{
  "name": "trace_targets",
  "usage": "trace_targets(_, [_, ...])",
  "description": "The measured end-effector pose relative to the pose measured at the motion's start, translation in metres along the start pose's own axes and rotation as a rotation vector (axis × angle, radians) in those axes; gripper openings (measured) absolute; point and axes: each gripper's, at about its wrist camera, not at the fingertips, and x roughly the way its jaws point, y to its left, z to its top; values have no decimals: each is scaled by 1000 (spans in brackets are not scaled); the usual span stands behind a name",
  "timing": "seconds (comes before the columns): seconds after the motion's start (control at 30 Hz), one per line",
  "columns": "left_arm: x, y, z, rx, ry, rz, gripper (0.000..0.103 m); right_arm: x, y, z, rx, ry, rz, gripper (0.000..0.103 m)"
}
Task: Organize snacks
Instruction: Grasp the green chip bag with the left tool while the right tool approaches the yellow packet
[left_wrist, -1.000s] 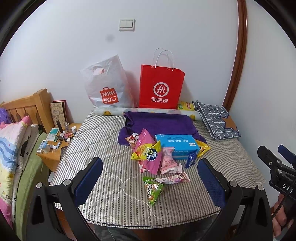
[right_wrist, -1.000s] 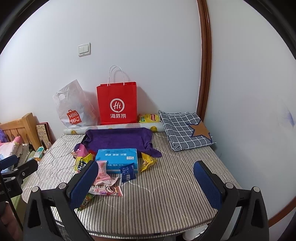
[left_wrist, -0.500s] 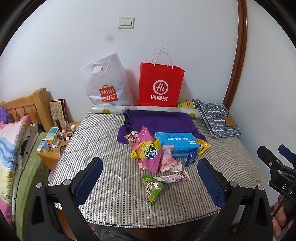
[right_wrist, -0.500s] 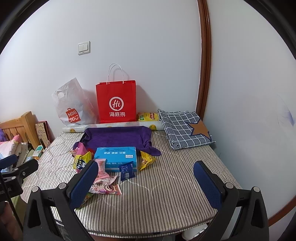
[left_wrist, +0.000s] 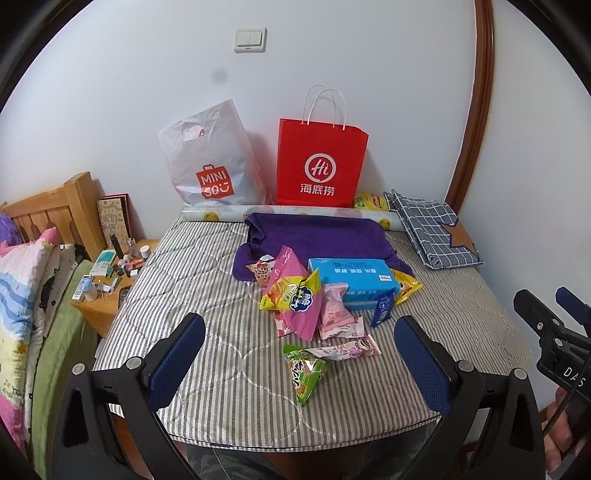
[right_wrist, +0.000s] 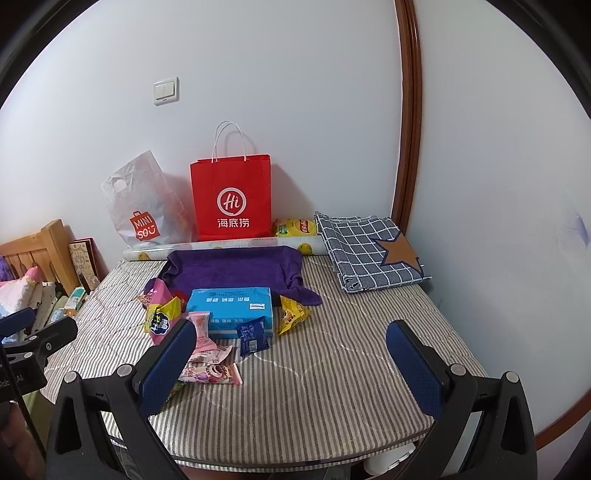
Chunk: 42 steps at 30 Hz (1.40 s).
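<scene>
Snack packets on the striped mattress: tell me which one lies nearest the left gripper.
The green packet. It lies alone at the front of the pile, between the open left gripper jaws; the pink, blue and yellow packets sit farther back.

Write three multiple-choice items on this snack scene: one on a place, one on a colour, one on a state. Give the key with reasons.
1. Where does the green snack packet lie?
A. nearest the table's front edge
B. inside the red paper bag
C. on the checked cloth

2. What colour is the box among the snacks?
A. orange
B. blue
C. black

3. How is the left gripper?
A. shut on a packet
B. shut, empty
C. open, holding nothing

Key: 1 A, it lies in front of the other packets; 2 B, its top and sides are light blue; 3 C, the fingers stand wide apart above the striped table cover, grasping nothing.
</scene>
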Motion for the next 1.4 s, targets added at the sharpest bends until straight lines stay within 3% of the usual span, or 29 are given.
trace_targets(0.4, [20, -3, -8, 7, 43, -1, 101, 18, -1, -10, -2, 42, -2, 103])
trace_targets(1.4, [125, 6, -51, -20, 268, -24, 98, 120, -11, -64, 27, 269, -23, 103])
